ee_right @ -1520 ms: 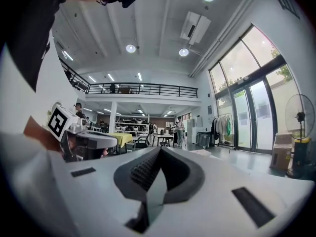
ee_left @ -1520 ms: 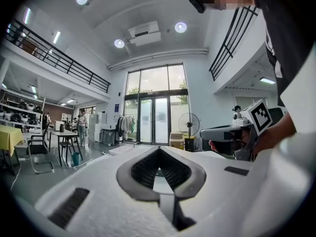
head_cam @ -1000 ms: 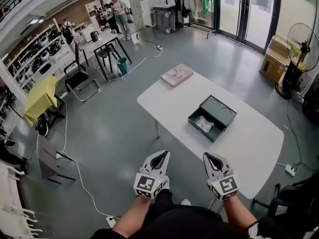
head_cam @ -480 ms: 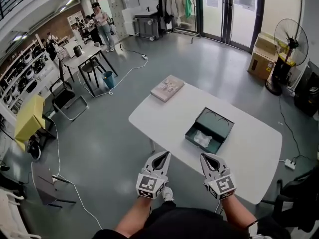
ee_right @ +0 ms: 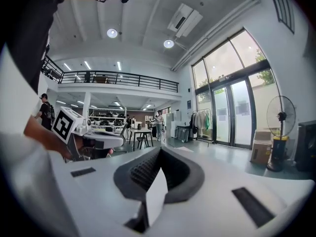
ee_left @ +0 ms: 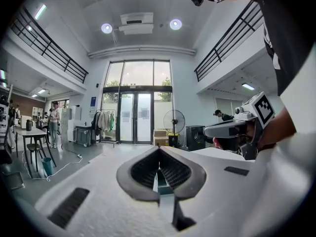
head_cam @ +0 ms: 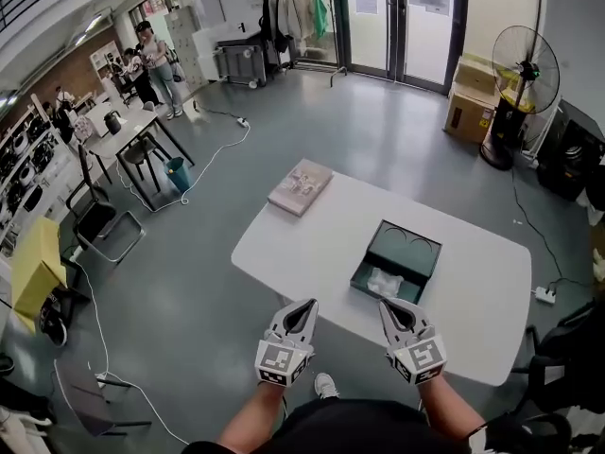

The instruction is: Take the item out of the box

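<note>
**Nothing lifted yet: both hand-held grippers closed and empty, short of the box**

The left hand-held gripper (head_cam: 303,304) has its two jaws pressed together at the tips, and its own view shows nothing between them. The right hand-held gripper (head_cam: 388,304) is the same: jaws together, with only air ahead of them. Both are held side by side in front of the person's waist on bare forearms. They point roughly level and forward towards the white rounded-corner worktop (head_cam: 477,287), each with its marker cube facing up.

In the head view the left tips sit just off the worktop's near edge. The right tips appear at that edge, but I cannot tell how high above it they are. Neither gripper touches anything.

The dark green shallow rectangular box (head_cam: 363,266) lies open near the middle of the worktop, closer to its near edge than its far one. The item, a small crumpled white wrapped bundle (head_cam: 385,281), is inside it, at the end nearest the person. The far end of the box shows only its green lining. A flat pale pink rectangular package (head_cam: 301,187) lies apart at the worktop's far left corner.

As I judge it, the task has barely begun. The reach to the box, the opening of the jaws, the grasp on the bundle and the lift out all remain.
</note>
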The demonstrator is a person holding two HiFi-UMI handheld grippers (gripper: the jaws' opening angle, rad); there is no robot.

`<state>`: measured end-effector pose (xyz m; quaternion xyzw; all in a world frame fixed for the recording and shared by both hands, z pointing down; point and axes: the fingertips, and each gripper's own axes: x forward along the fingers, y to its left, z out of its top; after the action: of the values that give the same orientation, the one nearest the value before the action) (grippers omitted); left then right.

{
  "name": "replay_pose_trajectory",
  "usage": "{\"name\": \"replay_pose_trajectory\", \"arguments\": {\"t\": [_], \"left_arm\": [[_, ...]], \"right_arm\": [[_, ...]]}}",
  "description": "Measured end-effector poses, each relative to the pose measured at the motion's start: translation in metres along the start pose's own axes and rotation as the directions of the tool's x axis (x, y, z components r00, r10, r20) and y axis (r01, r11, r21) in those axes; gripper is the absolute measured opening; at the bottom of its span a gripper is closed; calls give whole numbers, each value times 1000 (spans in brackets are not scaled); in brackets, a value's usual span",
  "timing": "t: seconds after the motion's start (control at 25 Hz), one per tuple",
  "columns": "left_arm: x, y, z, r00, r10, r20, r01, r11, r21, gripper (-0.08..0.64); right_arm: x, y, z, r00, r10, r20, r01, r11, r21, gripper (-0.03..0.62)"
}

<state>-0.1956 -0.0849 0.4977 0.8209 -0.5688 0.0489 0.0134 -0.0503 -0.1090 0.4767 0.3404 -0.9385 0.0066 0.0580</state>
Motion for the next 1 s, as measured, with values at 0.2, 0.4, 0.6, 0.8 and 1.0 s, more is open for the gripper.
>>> {"name": "replay_pose_trajectory", "arguments": {"t": [0.2,0.4,0.6,0.8,1.0], "left_arm": [[17,5,-13,995,-92,-29,92,996,-7,11],[36,16,-13,991,-129,-25,129,992,-11,11],[63,19,-19,983,-178,-34,178,984,-4,11],[87,23,-26,979,-192,-64,193,981,0,11],[117,18,-31,974,-215,-78,215,977,-2,11]], "right_arm": [[19,-10,-4,997,-77,-21,76,997,-20,8],[23,-28,-8,986,-162,-37,162,987,-9,8],[28,-46,-11,979,-195,-51,196,981,2,8],[39,-73,-18,976,-207,-70,207,978,-9,7],[48,-100,-28,977,-193,-92,194,981,0,8]]}}
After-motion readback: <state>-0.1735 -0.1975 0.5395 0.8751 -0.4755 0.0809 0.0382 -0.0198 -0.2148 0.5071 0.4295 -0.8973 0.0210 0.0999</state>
